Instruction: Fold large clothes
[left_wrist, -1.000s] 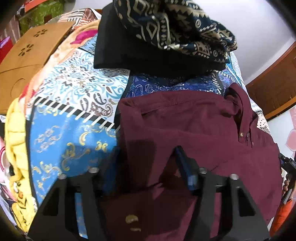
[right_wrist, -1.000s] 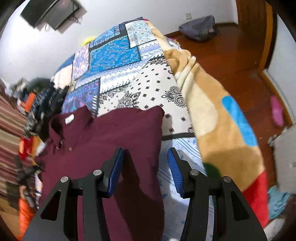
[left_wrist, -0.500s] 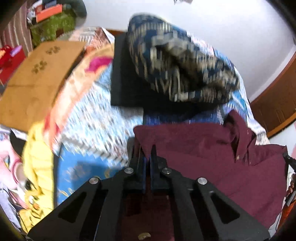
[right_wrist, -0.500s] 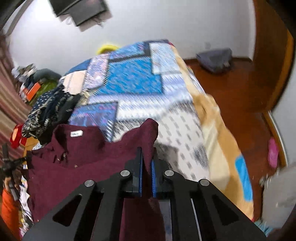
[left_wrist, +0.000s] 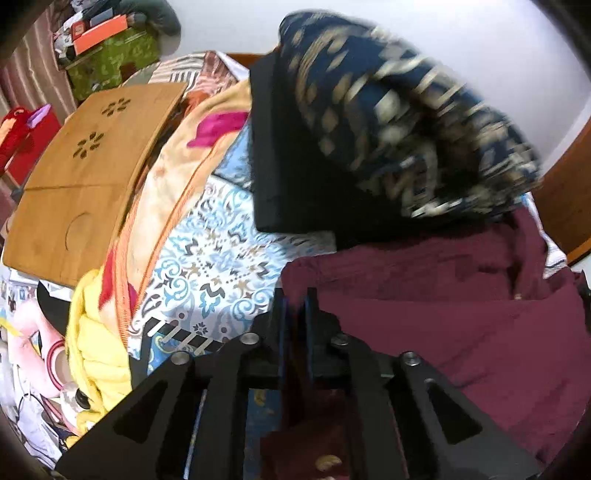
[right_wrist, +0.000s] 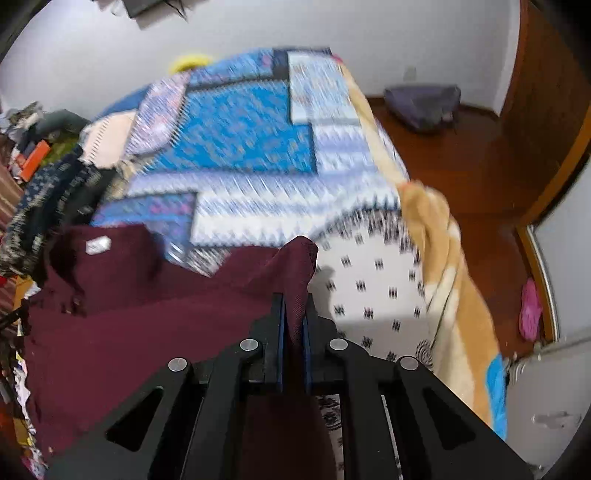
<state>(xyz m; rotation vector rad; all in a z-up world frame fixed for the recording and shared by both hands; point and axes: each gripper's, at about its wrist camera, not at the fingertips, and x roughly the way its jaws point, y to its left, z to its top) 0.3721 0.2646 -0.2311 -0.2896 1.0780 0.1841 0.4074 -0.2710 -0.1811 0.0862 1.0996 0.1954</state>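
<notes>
Left gripper (left_wrist: 295, 314) and right gripper (right_wrist: 294, 317) each pinch an edge of the maroon shirt (left_wrist: 461, 332). Probably lifting both corners to fold it over; blur obscures detail.

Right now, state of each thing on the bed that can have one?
Left tool: shut on the maroon collared shirt's edge.
Right tool: shut on the shirt's other edge, corner sticking up past the pads.
Maroon collared shirt: pinched at both sides, partly lifted, collar end still on the bed.
Navy and gold patterned cloth: bunched on top of the black folded garment.
Patchwork bedspread: spread flat.
</notes>
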